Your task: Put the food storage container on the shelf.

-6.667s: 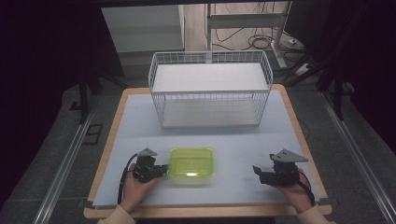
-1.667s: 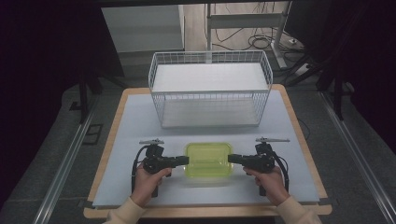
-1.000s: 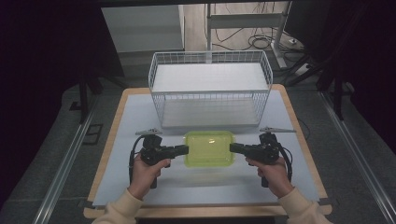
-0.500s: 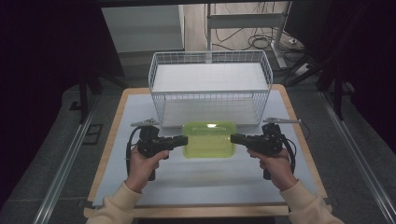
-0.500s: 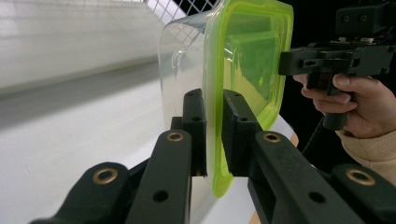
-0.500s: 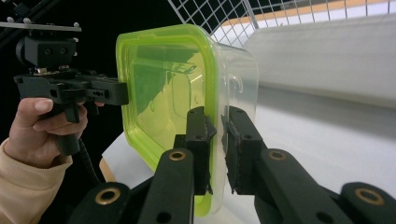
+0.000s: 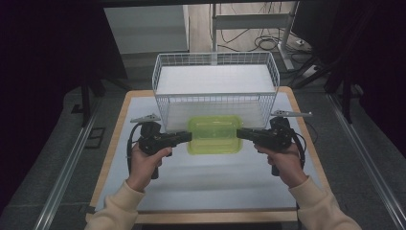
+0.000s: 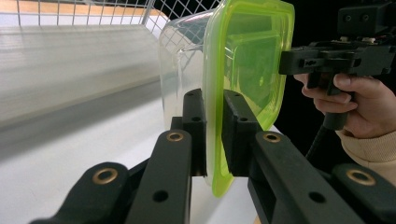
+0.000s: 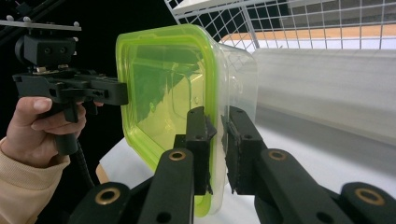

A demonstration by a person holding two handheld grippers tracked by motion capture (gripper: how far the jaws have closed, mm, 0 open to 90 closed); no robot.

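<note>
Now one green-lidded container point(image 7: 214, 134), left gripper point(image 7: 188, 137) and right gripper point(image 7: 239, 133) each clamping rim; one wire basket point(image 7: 215, 72) behind

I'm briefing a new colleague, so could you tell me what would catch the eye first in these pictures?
The clear container with the bright green lid, held above the table's middle. The left gripper and right gripper pinch its rim from opposite sides. Just behind stands a white wire basket.

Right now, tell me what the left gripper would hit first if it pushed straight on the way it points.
The left gripper is already clamped on the green-lidded container's rim; beyond it, probably the right gripper facing it.
</note>
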